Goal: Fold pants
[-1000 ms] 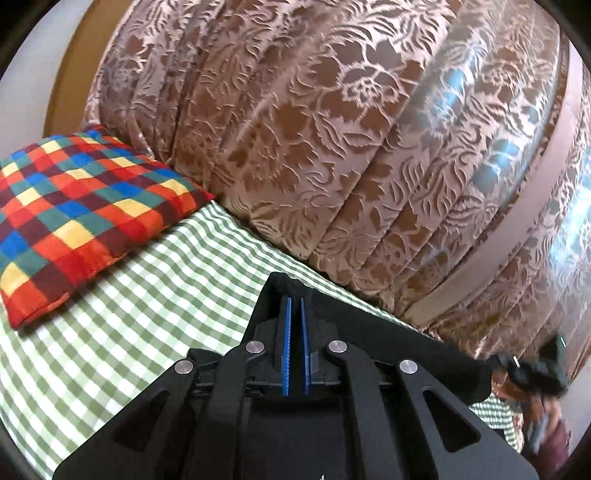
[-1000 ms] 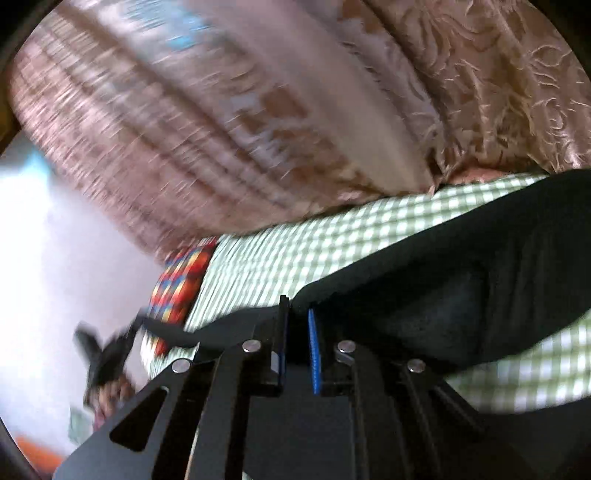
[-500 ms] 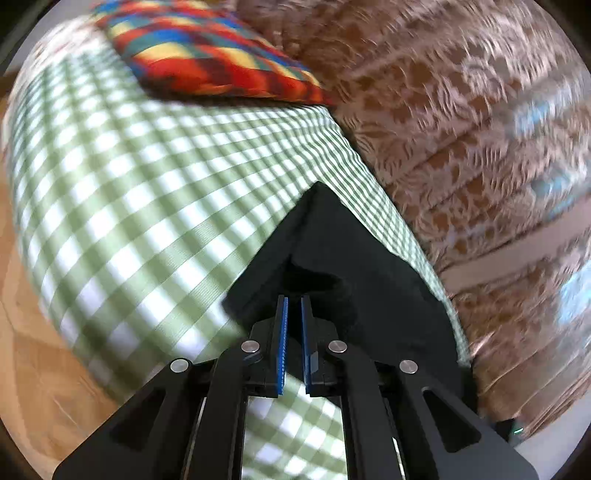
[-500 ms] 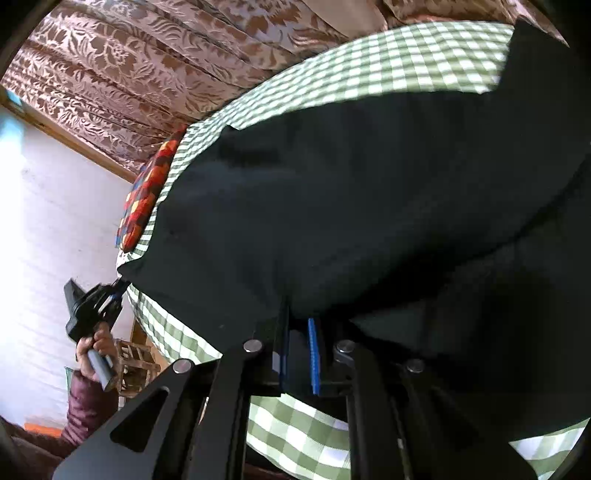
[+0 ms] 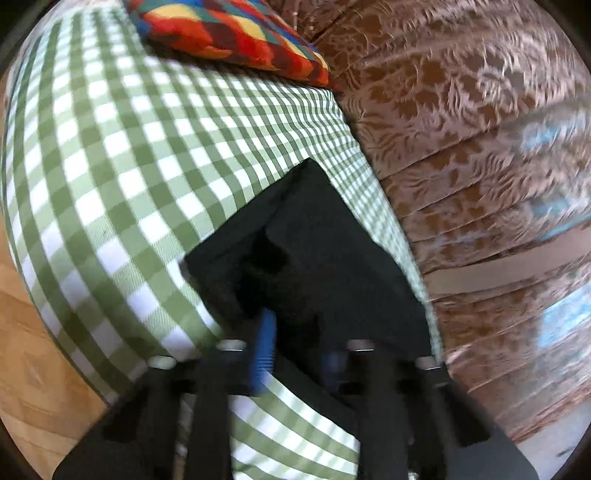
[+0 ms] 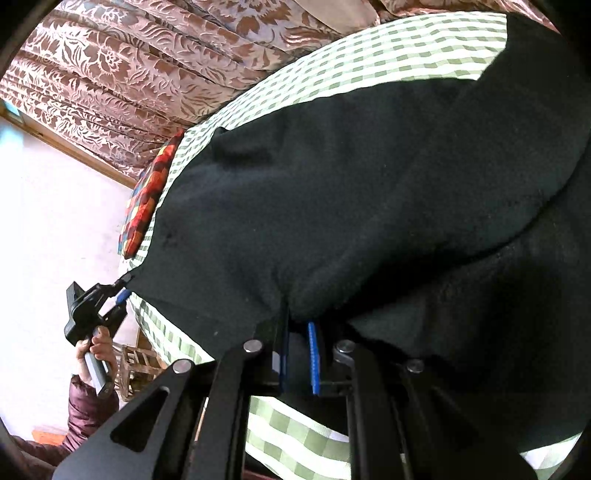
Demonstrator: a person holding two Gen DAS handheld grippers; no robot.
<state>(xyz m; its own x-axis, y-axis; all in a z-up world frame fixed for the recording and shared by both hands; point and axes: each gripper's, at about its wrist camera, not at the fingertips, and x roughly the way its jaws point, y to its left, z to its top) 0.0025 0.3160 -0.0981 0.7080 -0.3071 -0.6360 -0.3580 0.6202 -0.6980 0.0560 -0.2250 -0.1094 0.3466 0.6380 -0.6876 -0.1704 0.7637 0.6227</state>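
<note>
Black pants [image 5: 325, 258] lie on the green-checked bed sheet [image 5: 110, 166], one corner pointing away from me. My left gripper [image 5: 297, 354] sits low at the near edge of the cloth. Its jaws are opening, and the blurred blue pads [image 5: 262, 350] stand apart with fabric between them, not pressed. In the right wrist view the pants [image 6: 332, 192] spread wide across the bed. My right gripper [image 6: 298, 354] is shut on their near edge, with cloth bunched between the pads. The left gripper [image 6: 123, 293] shows far off at the pants' left corner, held in a hand [image 6: 96, 347].
A multicoloured checked pillow [image 5: 236, 33] lies at the head of the bed. Brown floral curtains [image 5: 461, 129] hang along the far side. Wooden floor [image 5: 22, 350] shows beside the bed, and a small wooden crate [image 6: 136, 369] stands beside the bed under the hand.
Both grippers came down and the pants, lifted before, now lie on the sheet. The left pads, close together half a second ago, have spread apart. The right grip is unchanged.
</note>
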